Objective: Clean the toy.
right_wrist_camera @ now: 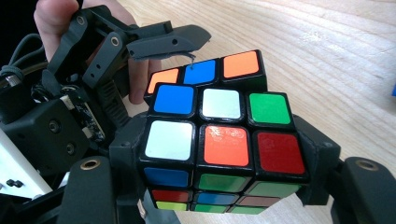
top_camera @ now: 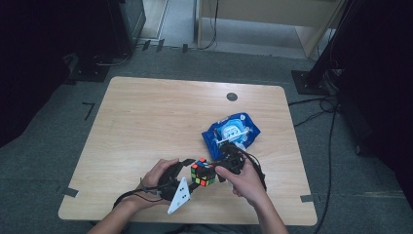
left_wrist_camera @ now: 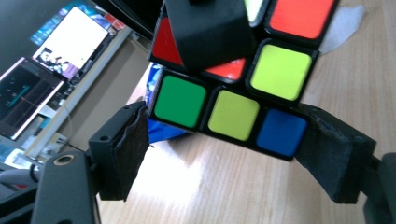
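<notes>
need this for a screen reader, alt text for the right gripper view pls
A scrambled puzzle cube is clamped between the right tongs above a light wooden table. The left tongs, held in a hand, reach the cube's far layer from the upper left.

The scrambled puzzle cube [top_camera: 202,173] sits tilted near the table's front edge, one layer twisted out of line. Its stickers (white, orange, red, green, blue, yellow) are set in black plastic.
</notes>
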Demonstrator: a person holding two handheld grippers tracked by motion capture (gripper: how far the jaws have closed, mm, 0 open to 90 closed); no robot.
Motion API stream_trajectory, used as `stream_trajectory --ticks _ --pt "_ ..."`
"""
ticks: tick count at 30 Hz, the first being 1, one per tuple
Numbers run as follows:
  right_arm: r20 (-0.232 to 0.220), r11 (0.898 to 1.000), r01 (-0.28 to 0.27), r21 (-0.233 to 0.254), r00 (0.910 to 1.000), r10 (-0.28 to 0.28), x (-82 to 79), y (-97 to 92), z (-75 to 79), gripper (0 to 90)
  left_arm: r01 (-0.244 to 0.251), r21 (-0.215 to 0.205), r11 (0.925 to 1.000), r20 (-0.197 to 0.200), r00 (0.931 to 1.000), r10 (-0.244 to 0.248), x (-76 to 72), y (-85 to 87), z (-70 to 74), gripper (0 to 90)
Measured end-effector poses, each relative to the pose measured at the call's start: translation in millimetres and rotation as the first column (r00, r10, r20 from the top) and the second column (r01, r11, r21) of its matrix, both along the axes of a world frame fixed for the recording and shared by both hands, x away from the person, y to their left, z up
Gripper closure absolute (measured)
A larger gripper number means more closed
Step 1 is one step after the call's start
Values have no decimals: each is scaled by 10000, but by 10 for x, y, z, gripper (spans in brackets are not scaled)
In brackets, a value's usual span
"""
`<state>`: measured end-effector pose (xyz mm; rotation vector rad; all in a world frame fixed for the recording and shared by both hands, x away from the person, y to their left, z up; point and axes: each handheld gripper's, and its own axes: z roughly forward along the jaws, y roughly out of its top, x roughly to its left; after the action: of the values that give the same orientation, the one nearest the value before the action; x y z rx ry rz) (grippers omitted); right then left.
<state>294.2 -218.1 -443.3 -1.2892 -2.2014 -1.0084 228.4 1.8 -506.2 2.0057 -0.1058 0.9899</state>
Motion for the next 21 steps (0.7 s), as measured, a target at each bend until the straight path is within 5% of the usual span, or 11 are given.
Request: stream_trajectory --ticks 5,8,15,21 --pt "36 9999 -153 -49 9999 153 -12 33 3 338 474 152 9988 119 9988 -476 -44 10 24 287" --pt "220 9979 -202 -622 9995 216 -27 54 -1 338 714 373 9967 89 9974 -718 -66 4 47 305" --pt "223 9921 -525 -1139 9982 554 -42 91 -16 338 1317 837 9878 -102 9913 -1313 -77 20 63 336" --pt "368 9894 -590 -1324 9972 644 -63 112 18 339 1350 568 9892 -238 9907 -1339 -61 26 75 339"
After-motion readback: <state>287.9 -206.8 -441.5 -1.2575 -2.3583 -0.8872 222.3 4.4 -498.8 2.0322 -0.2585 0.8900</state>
